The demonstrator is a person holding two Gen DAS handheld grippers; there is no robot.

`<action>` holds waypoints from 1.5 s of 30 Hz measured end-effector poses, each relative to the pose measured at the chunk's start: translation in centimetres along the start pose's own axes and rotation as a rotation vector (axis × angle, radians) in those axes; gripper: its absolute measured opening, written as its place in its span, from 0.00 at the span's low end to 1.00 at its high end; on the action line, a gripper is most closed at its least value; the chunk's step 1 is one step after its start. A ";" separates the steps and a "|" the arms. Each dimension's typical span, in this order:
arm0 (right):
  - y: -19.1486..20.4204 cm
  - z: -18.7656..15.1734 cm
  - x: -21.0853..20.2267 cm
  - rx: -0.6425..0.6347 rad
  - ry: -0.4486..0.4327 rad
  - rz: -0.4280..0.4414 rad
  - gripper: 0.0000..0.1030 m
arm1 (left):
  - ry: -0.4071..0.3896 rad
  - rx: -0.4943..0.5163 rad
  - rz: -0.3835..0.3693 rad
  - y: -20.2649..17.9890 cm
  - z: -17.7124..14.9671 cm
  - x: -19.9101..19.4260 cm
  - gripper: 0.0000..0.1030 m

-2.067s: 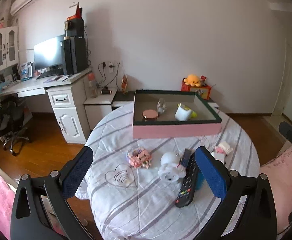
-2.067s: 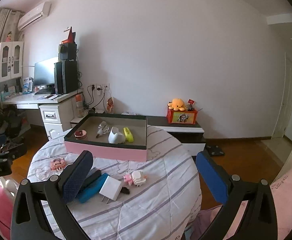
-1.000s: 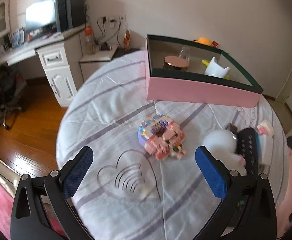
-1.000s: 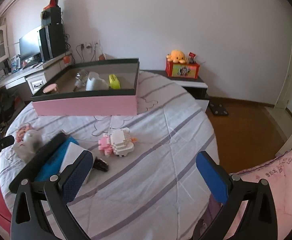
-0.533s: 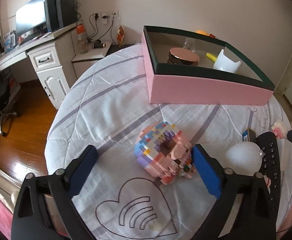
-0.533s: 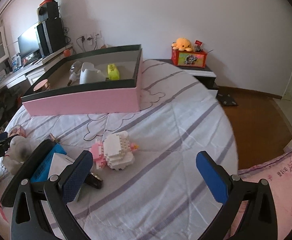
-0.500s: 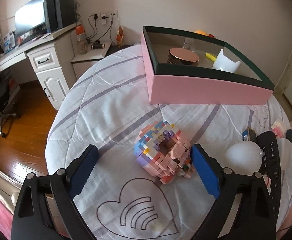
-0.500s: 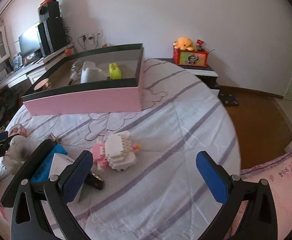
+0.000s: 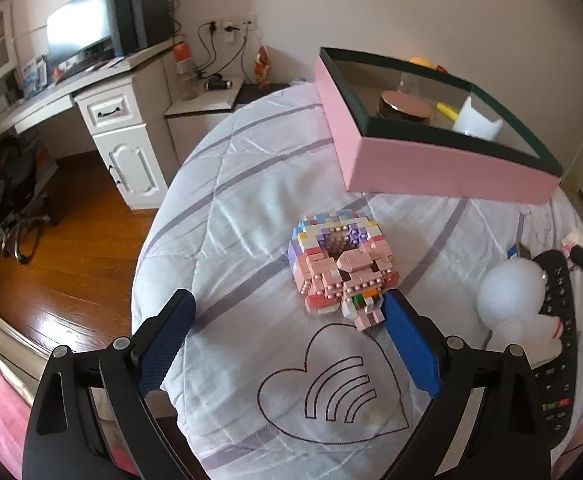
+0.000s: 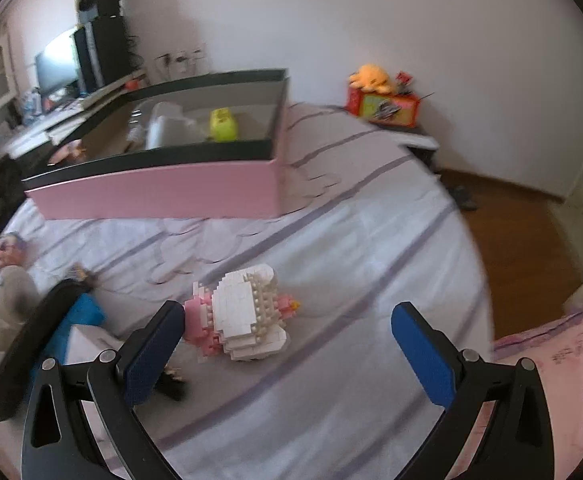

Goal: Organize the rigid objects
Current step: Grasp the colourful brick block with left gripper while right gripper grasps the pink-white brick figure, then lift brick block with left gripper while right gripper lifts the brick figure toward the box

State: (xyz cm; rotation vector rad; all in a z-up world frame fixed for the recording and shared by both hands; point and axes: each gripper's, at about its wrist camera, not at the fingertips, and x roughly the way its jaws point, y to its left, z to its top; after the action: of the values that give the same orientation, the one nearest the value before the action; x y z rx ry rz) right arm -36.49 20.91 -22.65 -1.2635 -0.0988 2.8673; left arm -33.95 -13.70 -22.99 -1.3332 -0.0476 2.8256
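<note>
Pastel brick donut sits just ahead of the wide-open left gripper, nudging its right finger, while the right gripper gapes over the white brick figure

We see a bedroom w/ white walls, wood floor. White desk on the left w/ monitor + speakers; wall sockets behind. Daylight, soft. Low cabinet by far wall.

Both grippers hang low over the table, pointing forward: the left gripper has its jaws spread wide, and the right gripper likewise.
</note>
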 end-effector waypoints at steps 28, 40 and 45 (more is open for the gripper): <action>0.5 0.2 1.6 -0.014 0.019 0.181 0.61 | -0.043 0.068 0.013 -3.0 1.0 1.3 0.57; 1.0 0.0 -0.2 -0.019 0.003 0.198 0.62 | -0.060 0.113 -0.012 -3.7 -0.2 -2.2 0.57; 1.8 0.6 -2.0 -0.036 -0.025 0.230 0.62 | -0.108 0.148 -0.025 -4.6 -0.1 -4.7 0.57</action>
State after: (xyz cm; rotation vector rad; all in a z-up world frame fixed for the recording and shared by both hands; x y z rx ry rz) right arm -35.53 19.07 -20.92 -1.3278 -0.0044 3.0870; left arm -30.86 -9.22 -19.24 -1.1420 0.1399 2.8140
